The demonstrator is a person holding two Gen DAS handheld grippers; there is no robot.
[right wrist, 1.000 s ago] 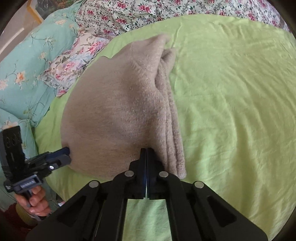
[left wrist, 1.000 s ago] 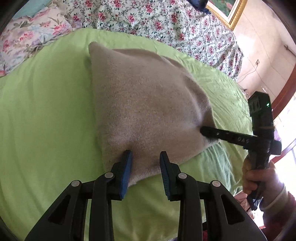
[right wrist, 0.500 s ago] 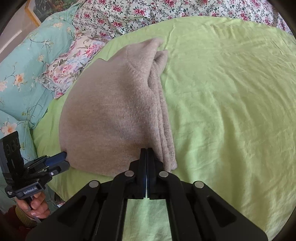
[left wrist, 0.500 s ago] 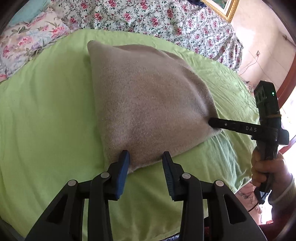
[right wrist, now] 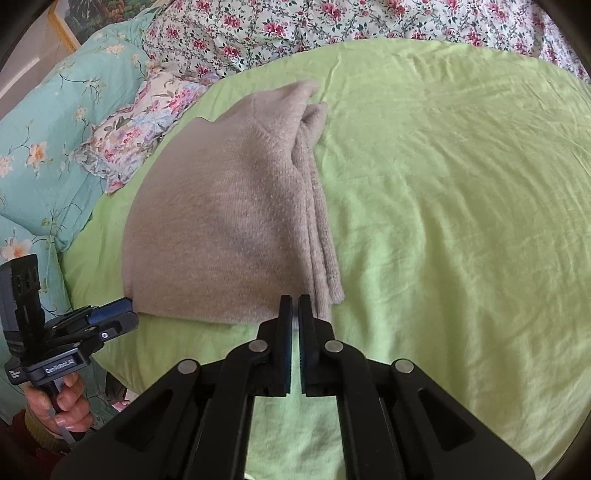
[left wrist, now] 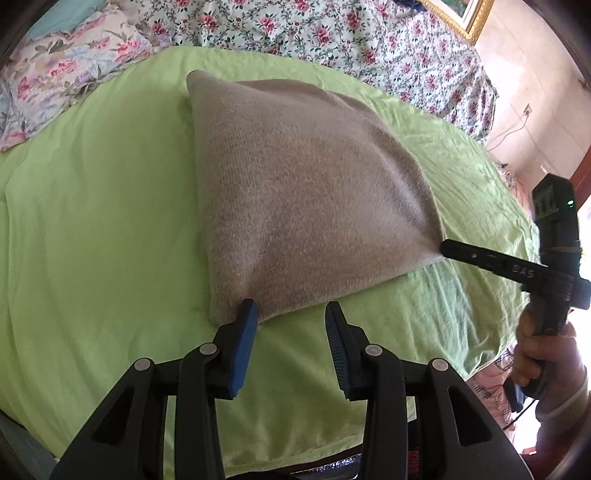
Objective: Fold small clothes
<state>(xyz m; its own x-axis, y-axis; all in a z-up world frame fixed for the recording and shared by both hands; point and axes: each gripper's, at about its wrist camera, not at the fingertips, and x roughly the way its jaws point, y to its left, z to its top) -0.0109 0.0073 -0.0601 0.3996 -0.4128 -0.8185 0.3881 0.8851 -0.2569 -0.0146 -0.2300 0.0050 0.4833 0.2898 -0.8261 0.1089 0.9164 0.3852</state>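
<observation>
Both claws sit at the near edge of the folded beige knit sweater [left wrist: 306, 199], which lies flat on my lime-green bedsheet [left wrist: 92, 221]. On my left gripper [left wrist: 290, 314] the jaws stand wide apart, one blue pad [left wrist: 245, 339] touching the sweater's near corner. On my right gripper [right wrist: 294, 306] the jaws are nearly closed at the sweater's other near corner; whether they pinch knit I cannot tell. Floral bedding [right wrist: 258, 33] lies beyond the sheet.
</observation>
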